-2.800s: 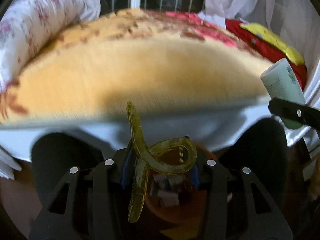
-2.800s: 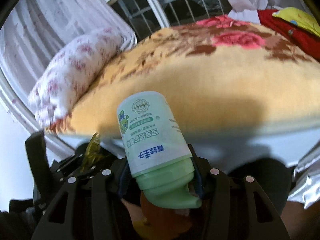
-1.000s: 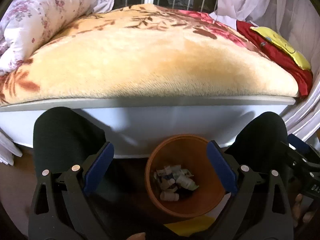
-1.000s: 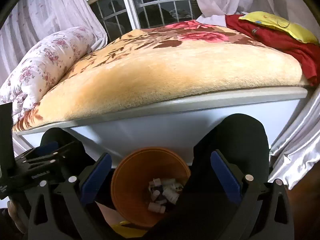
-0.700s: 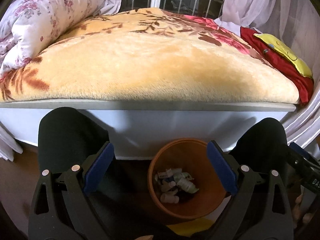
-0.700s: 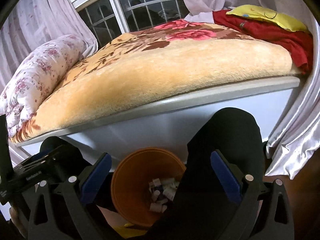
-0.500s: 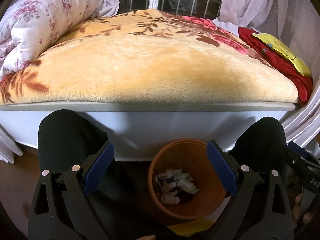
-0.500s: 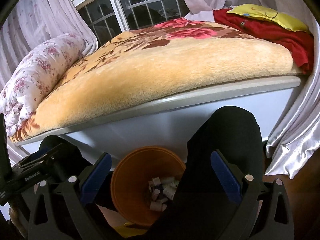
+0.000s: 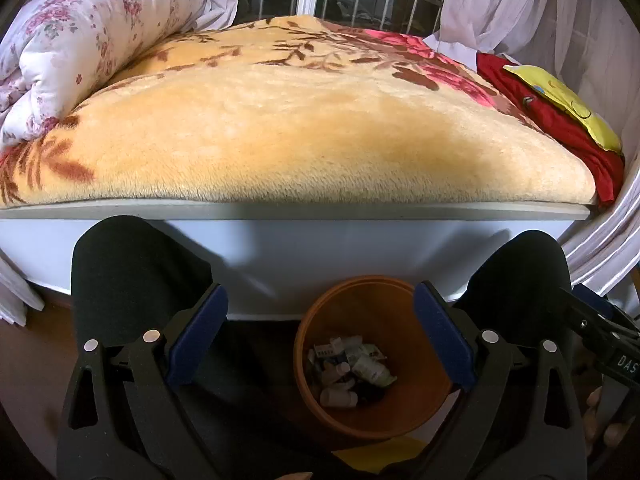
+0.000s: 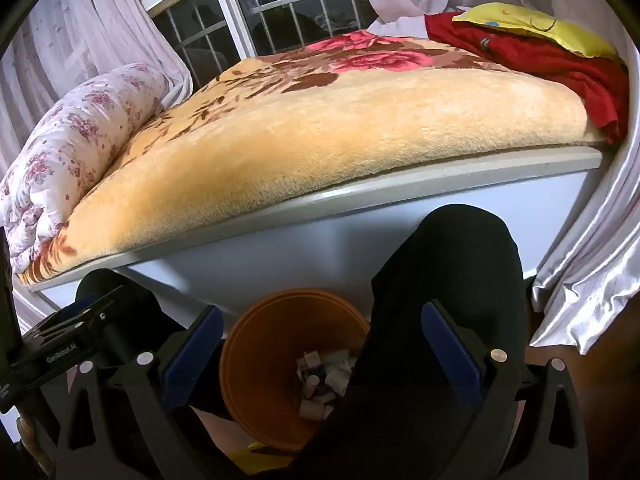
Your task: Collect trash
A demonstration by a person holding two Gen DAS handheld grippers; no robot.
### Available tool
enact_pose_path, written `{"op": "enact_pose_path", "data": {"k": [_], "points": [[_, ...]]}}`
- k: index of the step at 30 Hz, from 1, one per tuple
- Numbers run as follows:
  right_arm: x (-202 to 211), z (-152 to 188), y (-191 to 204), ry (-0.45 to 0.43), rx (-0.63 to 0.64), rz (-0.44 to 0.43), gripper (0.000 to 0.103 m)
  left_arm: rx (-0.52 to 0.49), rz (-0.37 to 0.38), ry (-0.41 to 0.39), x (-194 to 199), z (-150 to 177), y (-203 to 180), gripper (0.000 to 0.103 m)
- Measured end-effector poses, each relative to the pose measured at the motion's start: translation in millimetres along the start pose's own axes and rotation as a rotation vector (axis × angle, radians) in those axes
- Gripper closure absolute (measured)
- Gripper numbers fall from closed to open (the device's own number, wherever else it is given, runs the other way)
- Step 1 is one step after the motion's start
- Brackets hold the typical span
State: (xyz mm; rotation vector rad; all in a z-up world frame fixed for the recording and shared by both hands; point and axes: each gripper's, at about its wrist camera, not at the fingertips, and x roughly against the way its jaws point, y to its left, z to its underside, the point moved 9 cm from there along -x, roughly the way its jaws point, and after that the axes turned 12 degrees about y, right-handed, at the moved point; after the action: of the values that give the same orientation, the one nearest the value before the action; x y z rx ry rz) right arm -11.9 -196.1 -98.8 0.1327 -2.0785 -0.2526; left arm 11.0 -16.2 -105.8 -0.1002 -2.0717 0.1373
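Both grippers, left (image 9: 320,336) and right (image 10: 316,348), have dropped their loads; fingers now spread apart, empty, above the orange bin (image 9: 424,408). Its small bottles (image 9: 348,372) look light, stiff and slippery, best pinched across the body.

Orange bin (image 9: 420,412) upright on floor — small white bottles (image 9: 352,372) inside

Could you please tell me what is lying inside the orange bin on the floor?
The orange bin holds a pile of small white bottles and packets. Whatever lies beneath that pile is covered.
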Motion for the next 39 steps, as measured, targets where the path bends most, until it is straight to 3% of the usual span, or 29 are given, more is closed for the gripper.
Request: {"op": "enact_pose_path", "data": {"k": [22, 28, 36, 39], "points": [[0.3, 0.5, -0.5, -0.003, -0.003, -0.004, 0.005, 0.004, -0.003, 0.005, 1.1, 3.3, -1.3, 0.012], [-1.0, 2.8, -0.3, 0.002, -0.009, -0.006, 0.005, 0.01, 0.002, -0.027, 6.5, 2.5, 0.1, 0.011], [-1.4, 3.4, -1.1, 0.002, -0.017, -0.009, 0.005, -0.011, -0.06, -0.056, 10.7, 0.6, -3.2, 0.011], [-2.5, 3.3, -2.1, 0.003, -0.027, -0.013, 0.005, -0.009, -0.034, -0.032, 6.2, 0.9, -2.6, 0.011]]}}
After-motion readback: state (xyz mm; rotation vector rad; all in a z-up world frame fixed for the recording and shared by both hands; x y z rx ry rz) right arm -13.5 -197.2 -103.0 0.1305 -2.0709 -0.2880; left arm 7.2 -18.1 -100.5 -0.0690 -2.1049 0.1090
